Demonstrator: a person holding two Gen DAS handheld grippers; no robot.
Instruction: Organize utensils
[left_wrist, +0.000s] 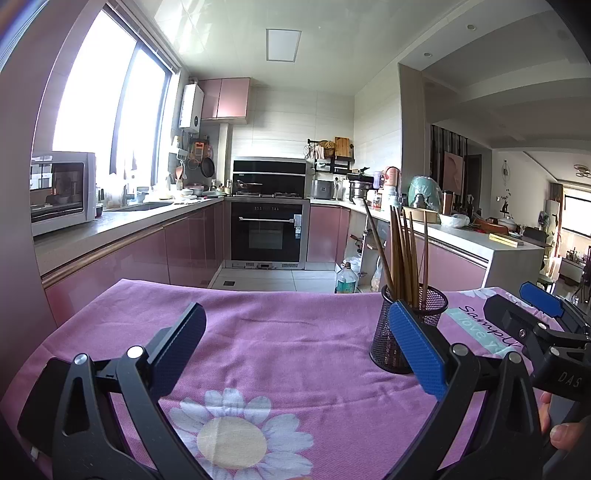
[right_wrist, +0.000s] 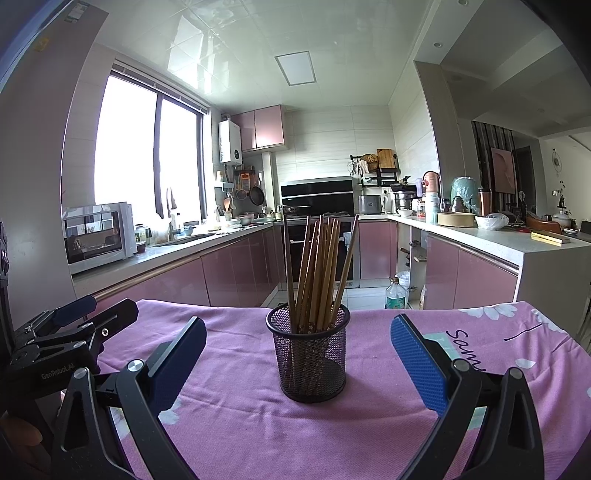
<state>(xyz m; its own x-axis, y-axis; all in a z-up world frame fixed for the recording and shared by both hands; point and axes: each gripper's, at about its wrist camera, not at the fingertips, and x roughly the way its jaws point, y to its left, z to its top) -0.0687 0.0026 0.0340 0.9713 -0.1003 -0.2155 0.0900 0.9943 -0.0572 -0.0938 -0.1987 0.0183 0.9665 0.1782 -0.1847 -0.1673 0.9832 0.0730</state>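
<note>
A black mesh holder (right_wrist: 308, 354) stands upright on the pink flowered cloth (right_wrist: 240, 424), packed with several brown wooden chopsticks (right_wrist: 317, 269) that fan out above its rim. My right gripper (right_wrist: 298, 354) is open, its blue-padded fingers either side of the holder and well apart from it. In the left wrist view the same holder (left_wrist: 391, 332) and its chopsticks (left_wrist: 406, 254) sit just behind my left gripper's right finger. My left gripper (left_wrist: 295, 339) is open over bare cloth (left_wrist: 288, 350) and holds nothing. Each gripper shows at the edge of the other's view.
The cloth-covered table ends just beyond the holder, with the kitchen floor and a plastic bottle (right_wrist: 395, 295) below. Pink cabinets, an oven (left_wrist: 267, 232) and a microwave (left_wrist: 61, 192) lie far behind. A person's fingers (left_wrist: 561, 435) show at the right edge.
</note>
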